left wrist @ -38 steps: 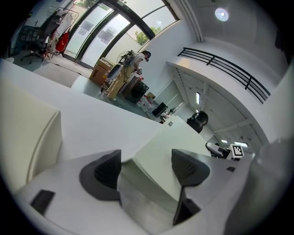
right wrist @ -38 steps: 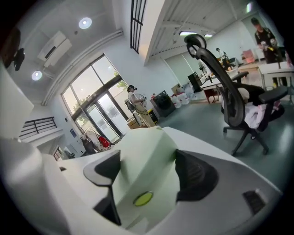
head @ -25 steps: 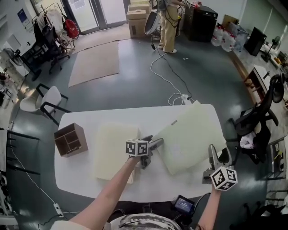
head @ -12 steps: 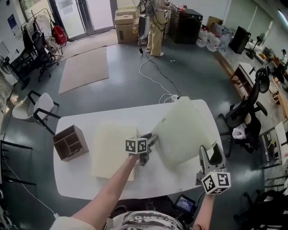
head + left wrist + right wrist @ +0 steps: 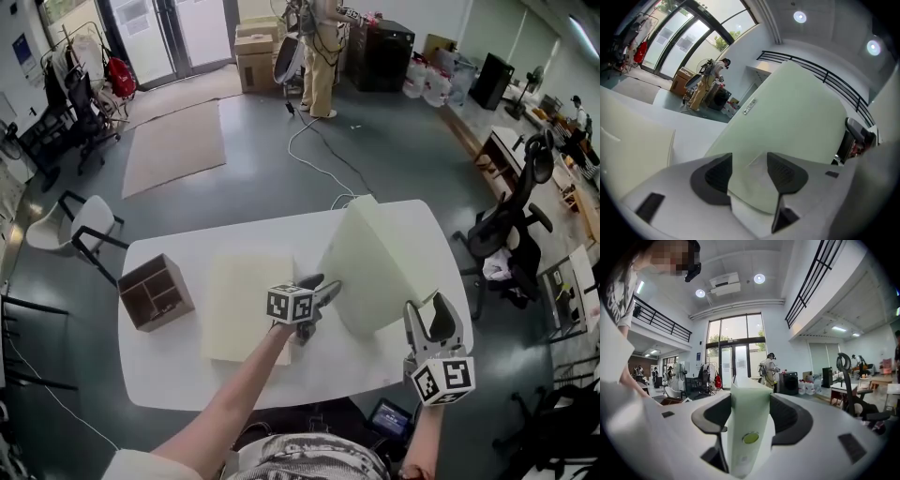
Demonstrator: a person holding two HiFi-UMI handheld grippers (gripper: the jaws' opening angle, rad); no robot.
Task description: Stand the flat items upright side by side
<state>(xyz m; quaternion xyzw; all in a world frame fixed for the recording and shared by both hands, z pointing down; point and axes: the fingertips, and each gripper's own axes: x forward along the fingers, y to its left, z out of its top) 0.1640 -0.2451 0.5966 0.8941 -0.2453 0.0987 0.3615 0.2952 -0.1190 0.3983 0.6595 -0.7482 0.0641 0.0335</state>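
A pale green pouch stands steeply tilted on its lower edge on the white table. My left gripper is shut on its lower left corner, which creases between the pads; these jaws have just been opening a little. My right gripper is shut on the pouch's right edge, seen edge-on between the jaws, and its jaws have just been closing further. A cream flat pouch lies flat on the table left of my left gripper.
A brown wooden compartment box sits at the table's left end. A small dark device lies below the front edge. Black office chairs stand to the right and a white chair to the left. A person stands far off.
The green pouch has swung up from a low slant to nearly upright. My right gripper rose and moved in with its edge. My left gripper lifted slightly with the corner.
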